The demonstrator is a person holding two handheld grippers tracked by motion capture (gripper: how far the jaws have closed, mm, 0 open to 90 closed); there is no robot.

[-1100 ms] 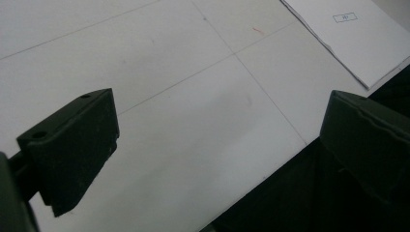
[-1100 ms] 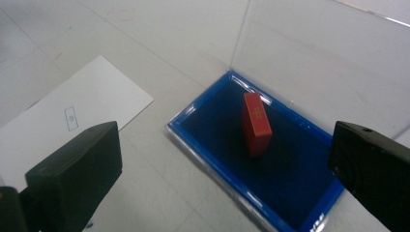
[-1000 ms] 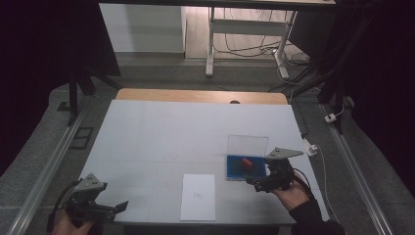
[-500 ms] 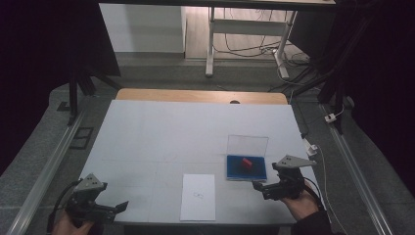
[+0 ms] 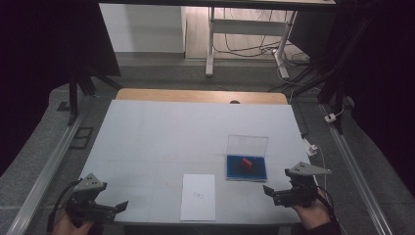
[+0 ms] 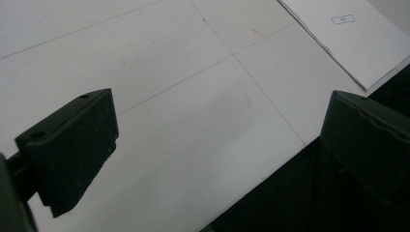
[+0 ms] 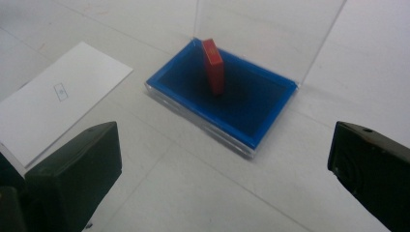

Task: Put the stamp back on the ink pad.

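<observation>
The red block (image 7: 213, 65) is seen standing tilted inside the blue tray (image 7: 256, 130), just ahead of the right gripper (image 7: 225, 169), whose jaws are spread wide and empty. The tray's upright clear lid (image 7: 261, 34) and a white sheet (image 7: 58, 96) are shown; the left gripper (image 6: 217, 150), also held agape, is seen over bare table (image 6: 169, 121).

I see the high view dim and grainy; the room's sides fall to black, and the brightest area is the floor beyond the table (image 5: 195, 132). The table reads pale grey, evenly lit, with no glare. In both gripper views the near jaws are soft and out of focus. The box (image 7: 227, 101) is sharp, its interior shadowed.
</observation>
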